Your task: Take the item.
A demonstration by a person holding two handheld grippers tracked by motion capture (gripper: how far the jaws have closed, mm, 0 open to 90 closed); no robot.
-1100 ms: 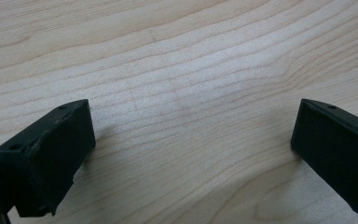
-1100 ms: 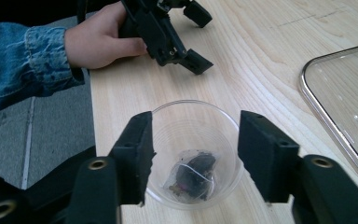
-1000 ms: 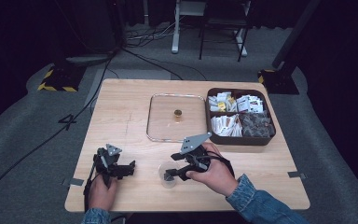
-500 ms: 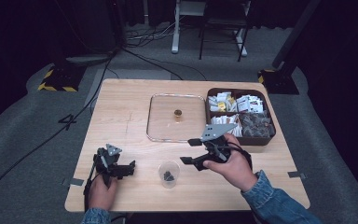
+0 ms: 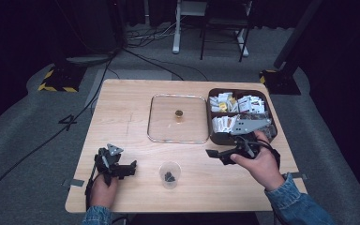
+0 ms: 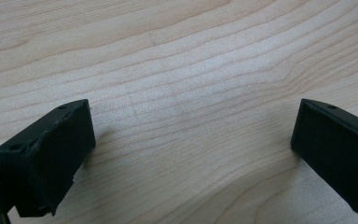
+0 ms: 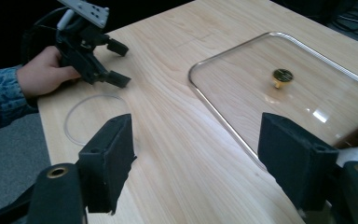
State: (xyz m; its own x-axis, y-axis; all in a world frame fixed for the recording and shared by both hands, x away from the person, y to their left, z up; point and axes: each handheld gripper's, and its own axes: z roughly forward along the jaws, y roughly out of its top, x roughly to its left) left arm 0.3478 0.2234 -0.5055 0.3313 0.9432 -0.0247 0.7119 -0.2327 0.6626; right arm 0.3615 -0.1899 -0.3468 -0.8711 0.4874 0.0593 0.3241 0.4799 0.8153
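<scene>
The wooden table (image 5: 122,108) takes up most of the high view, with the brown compartment box (image 5: 215,137) of packets at its right side and the clear glass lid (image 5: 161,122) with a gold knob (image 5: 179,113) lying flat just left of it, touching or nearly so. The small clear cup (image 5: 169,174) with something dark in it stands near the front edge, between the two hands and apart from both.

The right gripper (image 5: 218,153) hangs in front of the box, jaws just been opening, nothing between them. Its own view gets the lid edge up close, plus the cup's rim (image 7: 93,100) and the other hand.

The left gripper (image 5: 130,168) sits front left; its own view shows wide-apart jaws over bare wood grain, empty.
</scene>
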